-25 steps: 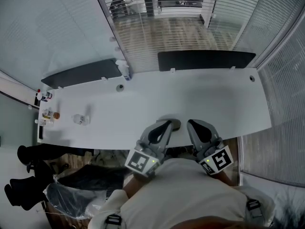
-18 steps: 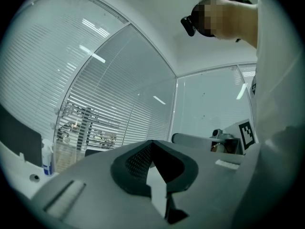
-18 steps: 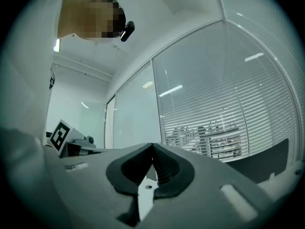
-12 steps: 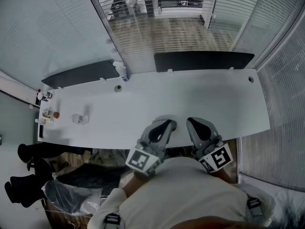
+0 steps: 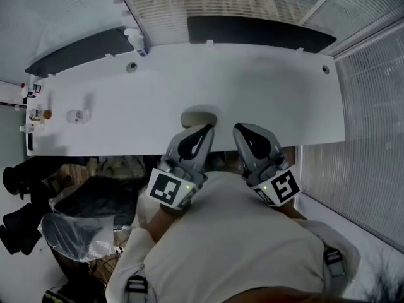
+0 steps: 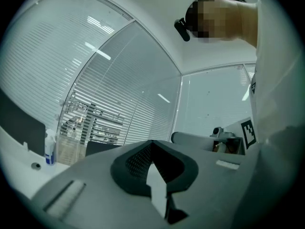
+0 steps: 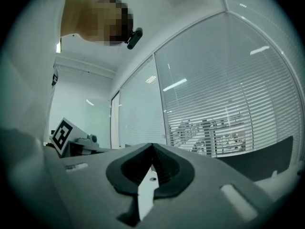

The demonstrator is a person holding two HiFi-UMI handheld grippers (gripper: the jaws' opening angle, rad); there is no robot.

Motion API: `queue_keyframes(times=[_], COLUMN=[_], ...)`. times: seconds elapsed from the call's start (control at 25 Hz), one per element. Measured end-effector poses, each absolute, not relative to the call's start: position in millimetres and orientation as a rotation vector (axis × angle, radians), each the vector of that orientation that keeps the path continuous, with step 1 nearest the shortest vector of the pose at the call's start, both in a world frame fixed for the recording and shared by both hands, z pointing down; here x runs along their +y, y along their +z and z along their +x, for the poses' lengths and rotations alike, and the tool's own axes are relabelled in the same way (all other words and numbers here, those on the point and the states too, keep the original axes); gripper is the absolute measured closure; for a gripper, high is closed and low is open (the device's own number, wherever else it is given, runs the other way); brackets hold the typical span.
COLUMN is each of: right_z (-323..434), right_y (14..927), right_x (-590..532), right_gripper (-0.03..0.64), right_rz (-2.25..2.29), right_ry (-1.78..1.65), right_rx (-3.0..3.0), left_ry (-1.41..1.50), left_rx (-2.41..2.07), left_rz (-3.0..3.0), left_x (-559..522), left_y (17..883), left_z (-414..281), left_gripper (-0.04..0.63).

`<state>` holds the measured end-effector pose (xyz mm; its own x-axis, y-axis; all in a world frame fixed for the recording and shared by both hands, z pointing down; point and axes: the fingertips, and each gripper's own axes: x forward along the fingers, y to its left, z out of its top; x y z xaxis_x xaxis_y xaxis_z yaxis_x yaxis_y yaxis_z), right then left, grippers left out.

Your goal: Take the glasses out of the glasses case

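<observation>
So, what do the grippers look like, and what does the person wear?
The left gripper and the right gripper are grey shells with a dark hollow. Each carries a cube with black-and-white square markers and a green light. The shirt is pale.

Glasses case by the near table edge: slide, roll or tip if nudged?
The case looks low and rounded, lying flat, so it probably won't tip. The table looks smooth, so it likely slides when pushed. It sits by the near edge, so a nudge toward that edge could drop it.
</observation>
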<state>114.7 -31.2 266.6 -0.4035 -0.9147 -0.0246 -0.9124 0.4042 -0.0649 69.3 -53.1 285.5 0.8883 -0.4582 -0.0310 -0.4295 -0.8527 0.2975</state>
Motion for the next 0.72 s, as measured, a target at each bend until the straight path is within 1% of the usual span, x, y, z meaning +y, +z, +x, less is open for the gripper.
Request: queue_keyframes(times=[0.44,0.72], right_z=[91,83], right_y=[324,327], right_x=[-17,-10], right_gripper=[0.615,0.615], right_rz=[-1.659,-1.630], right_ry=[-0.300,-0.300], right_rx=[2.683,2.705], left_ry=[-0.071,-0.089], left_rx=[-0.728,-0.755], left_rz=[2.631,2.606], left_x=[-44,-35], left_y=[342,345], left_z=[48,41], left_gripper=[0.592,0.592])
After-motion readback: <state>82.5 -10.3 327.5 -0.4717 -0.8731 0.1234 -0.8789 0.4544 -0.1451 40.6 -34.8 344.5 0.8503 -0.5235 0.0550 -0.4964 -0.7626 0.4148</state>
